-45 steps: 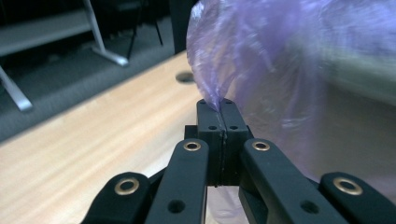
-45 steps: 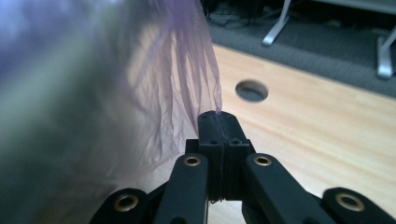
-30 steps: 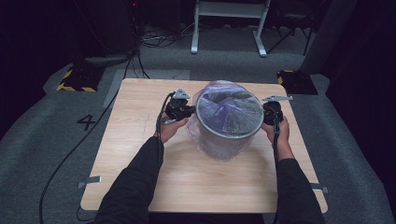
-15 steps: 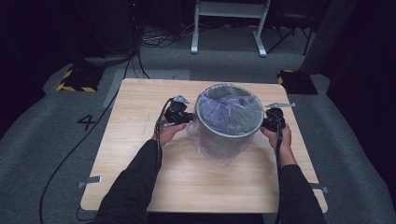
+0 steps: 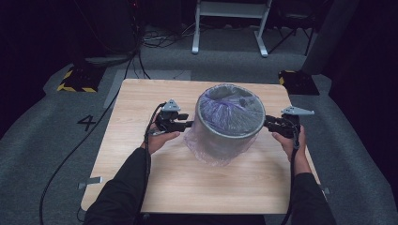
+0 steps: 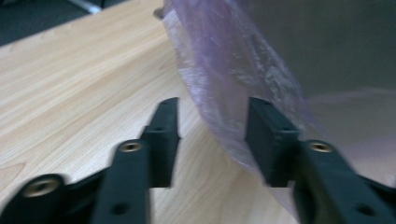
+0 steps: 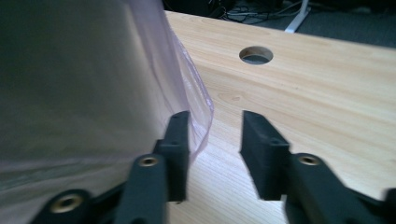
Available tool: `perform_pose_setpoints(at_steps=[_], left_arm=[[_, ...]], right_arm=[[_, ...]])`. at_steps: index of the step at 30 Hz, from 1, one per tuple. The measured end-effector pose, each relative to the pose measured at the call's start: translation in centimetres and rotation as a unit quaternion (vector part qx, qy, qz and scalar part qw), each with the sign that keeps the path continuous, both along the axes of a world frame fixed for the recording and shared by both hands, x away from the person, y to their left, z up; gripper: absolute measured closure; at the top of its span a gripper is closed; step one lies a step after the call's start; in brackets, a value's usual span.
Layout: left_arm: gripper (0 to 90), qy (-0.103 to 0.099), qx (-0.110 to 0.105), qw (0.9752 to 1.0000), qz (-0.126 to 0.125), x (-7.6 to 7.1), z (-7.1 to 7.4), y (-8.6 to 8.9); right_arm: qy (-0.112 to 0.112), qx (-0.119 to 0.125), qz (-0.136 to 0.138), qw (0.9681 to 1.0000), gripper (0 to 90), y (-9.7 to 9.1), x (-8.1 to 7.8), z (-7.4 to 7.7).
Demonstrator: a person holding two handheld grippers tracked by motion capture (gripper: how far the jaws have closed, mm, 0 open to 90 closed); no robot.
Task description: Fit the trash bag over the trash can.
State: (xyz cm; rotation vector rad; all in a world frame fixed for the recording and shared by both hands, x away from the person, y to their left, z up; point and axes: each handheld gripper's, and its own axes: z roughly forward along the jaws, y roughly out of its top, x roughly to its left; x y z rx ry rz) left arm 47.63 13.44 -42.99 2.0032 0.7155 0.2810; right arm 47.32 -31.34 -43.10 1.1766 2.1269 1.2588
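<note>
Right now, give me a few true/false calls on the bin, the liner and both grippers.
1. The grey bin stands upright on the wooden table. True.
2. The purple plastic liner is folded over the bin's rim and hangs down its outside. True.
3. The left gripper is shut on the liner. False: its jaws stand apart, with the liner's hanging edge by one jaw.
4. The right gripper is open, beside the bin's wall. True.
5. Both grippers are on the same side of the bin. False: in the high view they flank it, one on each side.
6. The bin lies tipped over. False: its mouth faces up.
</note>
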Motion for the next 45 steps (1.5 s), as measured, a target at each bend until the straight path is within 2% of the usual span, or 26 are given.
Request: perform_pose_setpoints(at_steps=[4,6,13,15,17,21,23,26,29,32,34,38,41,45], left_arm=[[37.8,-0.009,-0.021,0.9997,-0.007,-1.2,0.6,0.9],[34.2,-0.008,-0.030,0.9993,-0.021,-1.6,0.7,1.0],[21.1,-0.006,-0.024,0.9977,-0.064,-3.5,0.5,-0.3],[19.4,-0.009,-0.024,0.9972,-0.071,-3.9,0.5,-0.7],[18.7,-0.009,-0.024,0.9967,-0.078,-4.1,0.5,-1.0],[23.1,-0.018,-0.008,0.9964,-0.082,-4.3,0.5,-1.9],[28.2,-0.017,-0.007,0.9961,-0.086,-4.3,0.5,-2.3],[36.6,-0.023,0.003,0.9959,-0.087,-4.3,0.3,-3.0],[51.0,-0.027,0.014,0.9953,-0.092,-4.3,0.2,-3.5],[64.4,-0.032,0.026,0.9953,-0.087,-4.3,-0.1,-3.7],[74.1,-0.033,0.026,0.9953,-0.087,-4.3,-0.2,-3.7],[86.9,-0.034,0.026,0.9952,-0.088,-4.2,-0.5,-3.6],[89.8,-0.030,0.028,0.9949,-0.092,-4.2,-0.7,-3.7],[90.0,-0.025,0.040,0.9944,-0.094,-4.3,-1.2,-3.8]], right_arm=[[-0.011,-0.015,0.025,0.9995,47.1,-0.3,-1.1,1.1],[-0.021,-0.014,0.037,0.9990,43.5,-0.5,-1.7,1.6],[-0.043,-0.020,0.082,0.9955,27.9,0.0,-3.9,2.6],[-0.049,-0.019,0.099,0.9937,22.7,0.4,-4.7,2.6],[-0.057,-0.017,0.123,0.9906,21.9,1.0,-5.7,2.7],[-0.065,-0.015,0.140,0.9878,21.2,2.2,-6.7,2.7],[-0.067,-0.013,0.148,0.9866,23.9,2.8,-7.0,2.6],[-0.073,-0.017,0.152,0.9855,35.4,3.5,-7.3,2.3],[-0.073,-0.009,0.167,0.9833,52.3,3.8,-7.6,2.0],[-0.085,-0.016,0.159,0.9835,69.1,3.9,-7.9,1.5],[-0.085,-0.004,0.166,0.9824,77.0,3.7,-8.0,1.2],[-0.091,-0.002,0.158,0.9832,89.6,3.6,-8.1,0.9],[-0.089,0.001,0.158,0.9833,90.0,3.5,-8.1,0.6],[-0.075,-0.006,0.153,0.9854,90.0,3.3,-8.0,0.0]])
